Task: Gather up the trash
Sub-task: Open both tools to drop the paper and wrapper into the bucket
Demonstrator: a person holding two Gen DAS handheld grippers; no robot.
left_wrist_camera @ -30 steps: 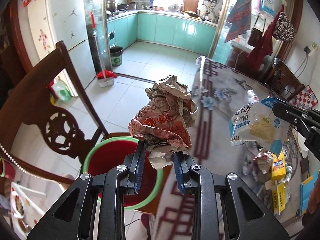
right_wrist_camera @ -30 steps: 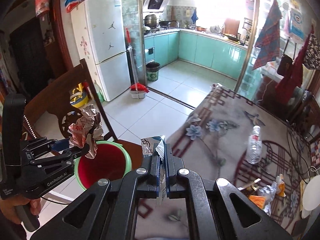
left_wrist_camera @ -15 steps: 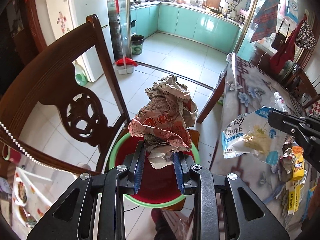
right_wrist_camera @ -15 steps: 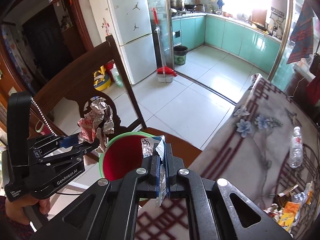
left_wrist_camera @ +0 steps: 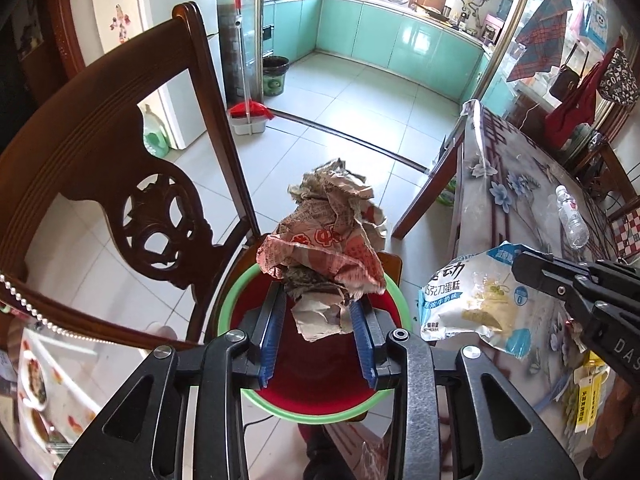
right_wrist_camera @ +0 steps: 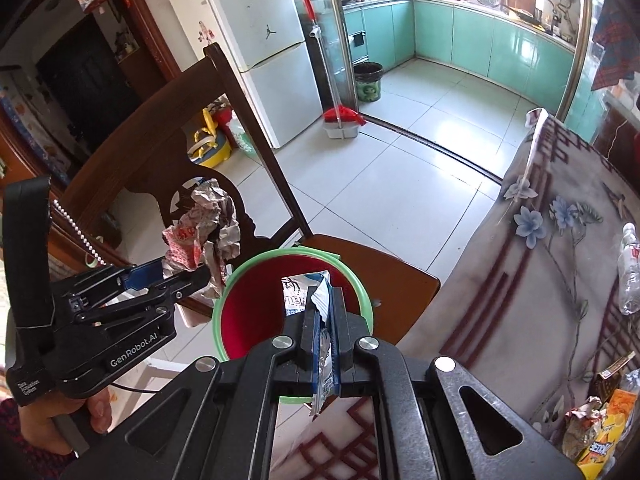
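Since both loads hang right over the red bucket (left_wrist_camera: 320, 384), left tool (left_wrist_camera: 318, 320) clenches crumpled newspaper (left_wrist_camera: 326, 236), right tool (right_wrist_camera: 323, 316) pinches a cake wrapper (left_wrist_camera: 468, 300), ready to drop.

- Through the right wrist camera I saw my right gripper (right_wrist_camera: 322, 324) with its jaws clamped flat on a white and blue snack wrapper (right_wrist_camera: 310, 292), the wrapper's top edge poking out above the tips.
- The wrapper hung over the mouth of a red bucket with a green rim (right_wrist_camera: 256, 300), which sat on the seat of a dark wooden chair (right_wrist_camera: 168, 128).
- To the left, my left gripper (right_wrist_camera: 180, 274) pinched a crumpled wad of red-printed newspaper (right_wrist_camera: 204, 228), held just beside the bucket's rim.
- On the right, the table (right_wrist_camera: 532, 300) carried a floral cloth, a plastic bottle (right_wrist_camera: 629, 268) and a few wrappers (right_wrist_camera: 596, 432) near its edge.
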